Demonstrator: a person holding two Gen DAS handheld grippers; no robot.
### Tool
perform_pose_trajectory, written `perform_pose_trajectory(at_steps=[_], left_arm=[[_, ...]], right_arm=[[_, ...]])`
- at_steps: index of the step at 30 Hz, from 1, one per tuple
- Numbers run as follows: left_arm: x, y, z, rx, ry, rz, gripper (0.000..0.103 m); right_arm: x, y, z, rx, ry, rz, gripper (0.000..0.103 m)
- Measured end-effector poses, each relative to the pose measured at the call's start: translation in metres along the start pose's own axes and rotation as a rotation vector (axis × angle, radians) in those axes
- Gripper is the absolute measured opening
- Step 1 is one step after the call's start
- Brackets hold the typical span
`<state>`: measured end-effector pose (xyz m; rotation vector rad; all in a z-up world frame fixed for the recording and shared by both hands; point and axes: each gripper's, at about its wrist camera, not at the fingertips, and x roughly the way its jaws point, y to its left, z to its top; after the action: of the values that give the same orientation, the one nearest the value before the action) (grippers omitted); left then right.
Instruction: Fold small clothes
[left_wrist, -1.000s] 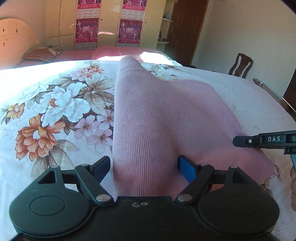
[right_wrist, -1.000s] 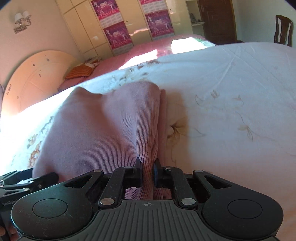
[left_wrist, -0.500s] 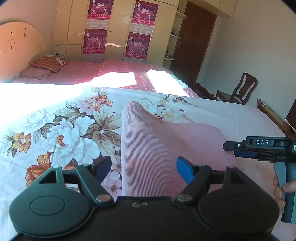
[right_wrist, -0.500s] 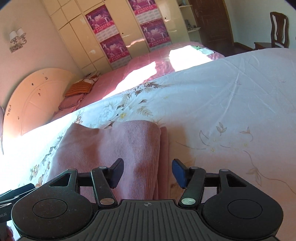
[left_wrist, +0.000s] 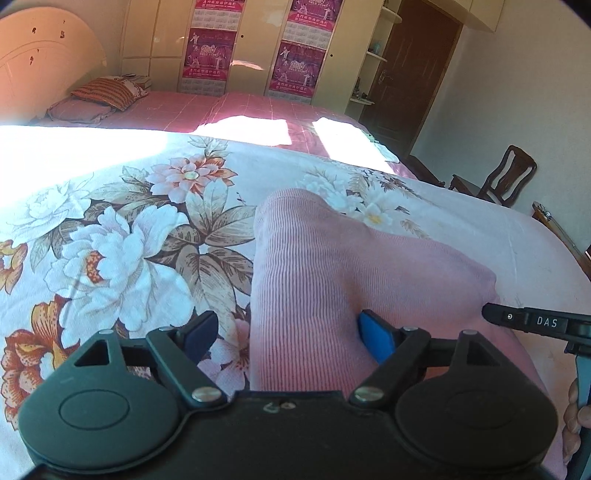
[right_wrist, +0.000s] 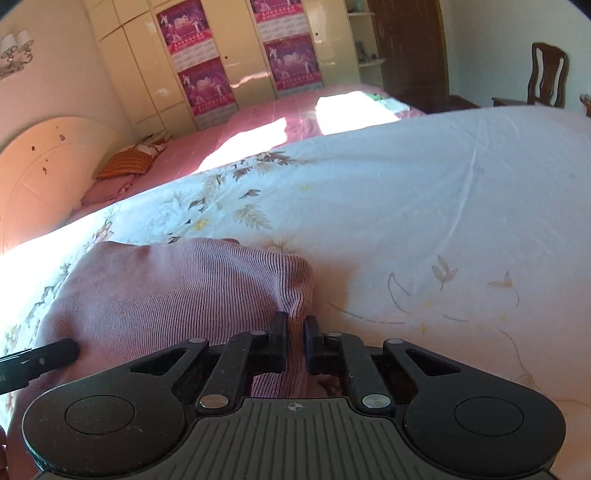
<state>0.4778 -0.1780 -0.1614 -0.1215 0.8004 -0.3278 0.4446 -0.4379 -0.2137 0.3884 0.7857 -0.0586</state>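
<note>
Pink ribbed garment (left_wrist: 332, 280) is lying half-folded on the floral bedsheet (left_wrist: 110, 229). Right gripper (right_wrist: 294, 334) is pinching its near right corner, having just closed; left gripper (left_wrist: 286, 332) is straddling the left edge, seemingly unclamped. Both corners should be carried evenly to keep the fold square.

Black left gripper (left_wrist: 286, 338), blue pads (left_wrist: 375, 338), silver screws.

A pink ribbed knit garment (left_wrist: 332, 280) lies folded on the floral white bedsheet (left_wrist: 110, 240), its layers doubled into a thick pad with rounded far corners. Its left edge runs straight away from the viewer. The near right corner (right_wrist: 293, 306) is pinched up into a small ridge.
</note>
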Motion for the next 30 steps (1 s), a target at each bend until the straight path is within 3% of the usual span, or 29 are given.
perform_pose_trajectory(at_steps=[2,6,11,15,21,26,30], left_arm=[[-0.012,-0.003,0.005,0.012,-0.035,-0.001,0.075],[-0.028,-0.018,0.019,0.077,-0.105,-0.025,0.073],[0.004,-0.031,0.032,0.09,-0.048,-0.026,0.066],[0.028,-0.025,0.033,0.072,0.014,-0.002,0.066],[0.043,-0.022,0.027,0.061,0.035,0.027,0.068],[0.048,-0.025,0.027,0.059,0.04,0.055,0.073],[0.036,-0.026,0.028,0.065,0.04,0.06,0.073]], right_arm=[[-0.007,-0.001,0.005,0.017,-0.016,0.007,0.01],[-0.031,0.011,0.02,-0.015,-0.091,0.01,0.01],[-0.019,0.048,0.029,-0.065,-0.061,0.07,0.01],[0.014,0.051,0.018,-0.073,0.002,0.024,0.01],[0.032,0.046,0.01,-0.175,-0.039,-0.095,0.01],[0.044,0.044,0.0,-0.232,-0.071,-0.135,0.01],[0.034,0.045,0.005,-0.236,-0.054,-0.113,0.01]])
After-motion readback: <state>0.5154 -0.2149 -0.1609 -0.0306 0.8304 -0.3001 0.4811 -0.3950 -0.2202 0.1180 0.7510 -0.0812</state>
